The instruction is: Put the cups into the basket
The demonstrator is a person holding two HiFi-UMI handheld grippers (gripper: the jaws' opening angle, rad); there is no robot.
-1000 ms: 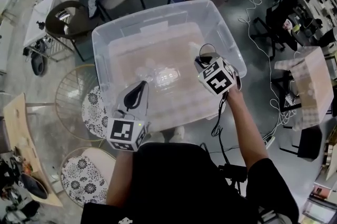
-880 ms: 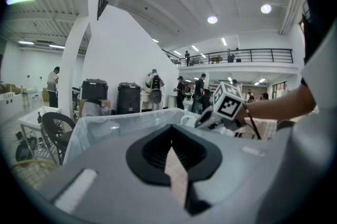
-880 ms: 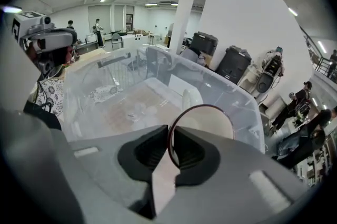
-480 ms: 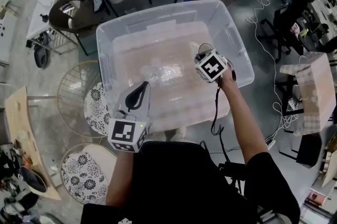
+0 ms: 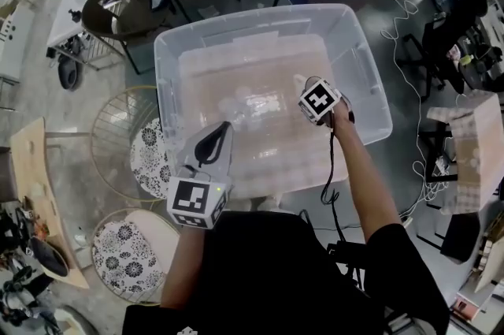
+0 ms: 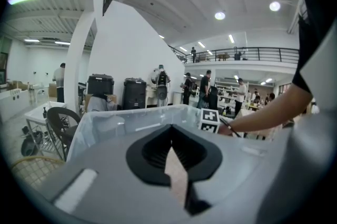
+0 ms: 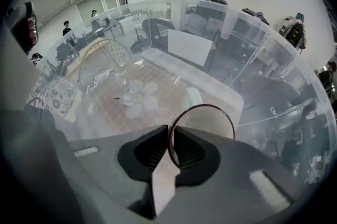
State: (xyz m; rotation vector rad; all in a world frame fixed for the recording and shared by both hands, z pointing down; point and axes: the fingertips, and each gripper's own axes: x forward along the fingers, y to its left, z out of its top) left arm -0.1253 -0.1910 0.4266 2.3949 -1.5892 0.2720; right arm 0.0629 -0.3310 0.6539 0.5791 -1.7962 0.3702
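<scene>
A big clear plastic bin (image 5: pixel 260 14) serves as the basket. My right gripper (image 5: pixel 305 89) points steeply down inside it near its right wall, shut on the dark rim of a pale cup (image 7: pixel 208 125); one jaw is inside the rim, the other outside. In the right gripper view (image 7: pixel 171 146), several clear cups (image 7: pixel 138 96) and a white cup (image 7: pixel 194 97) lie on the bin floor below. My left gripper (image 5: pixel 220 132) hovers at the bin's near left edge, shut and holding nothing; its own view (image 6: pixel 171 146) shows the bin rim (image 6: pixel 131 117) just ahead.
Two round stools with patterned cushions (image 5: pixel 126 262) and a wire-topped stool (image 5: pixel 118 136) stand left of the bin. Chairs (image 5: pixel 118 10) stand behind it. Cables (image 5: pixel 409 18) trail on the floor at right near a cardboard box (image 5: pixel 472 152).
My right gripper has dropped down into the bin with the cup, tilting more steeply. The left gripper has stayed close to the bin's near left edge.
</scene>
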